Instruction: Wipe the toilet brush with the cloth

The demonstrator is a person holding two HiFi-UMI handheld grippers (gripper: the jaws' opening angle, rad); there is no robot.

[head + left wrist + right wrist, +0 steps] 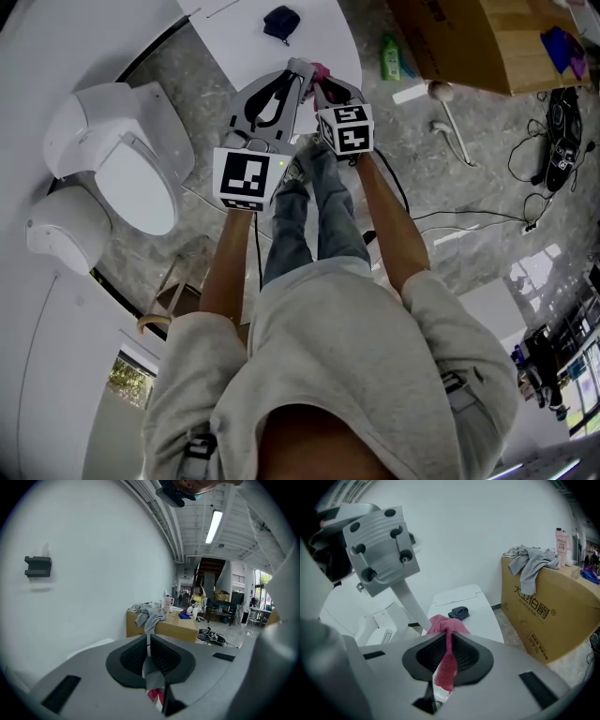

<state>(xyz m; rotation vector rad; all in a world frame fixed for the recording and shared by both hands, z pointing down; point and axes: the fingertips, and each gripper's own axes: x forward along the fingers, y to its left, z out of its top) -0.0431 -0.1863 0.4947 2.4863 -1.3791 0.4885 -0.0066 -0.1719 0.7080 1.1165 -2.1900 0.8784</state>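
Observation:
My left gripper (296, 67) (148, 651) is shut on a thin pale grey handle (151, 672), apparently the toilet brush's. That handle (410, 604) slants down from the left gripper's body in the right gripper view. Its brush end is hidden. A pink cloth (322, 70) (443, 623) bunches against the handle's lower part. My right gripper (325, 86) (449, 641) is shut on this cloth, and a strip of it hangs back between the jaws. Both grippers meet close together in front of the person's knees.
A white toilet (127, 164) stands at the left. Ahead is a white table (319, 37) with a dark cloth (281, 21). A cardboard box (469, 37), a green bottle (389, 58), a white long-handled thing (452, 122) and cables (562, 131) are on the floor to the right.

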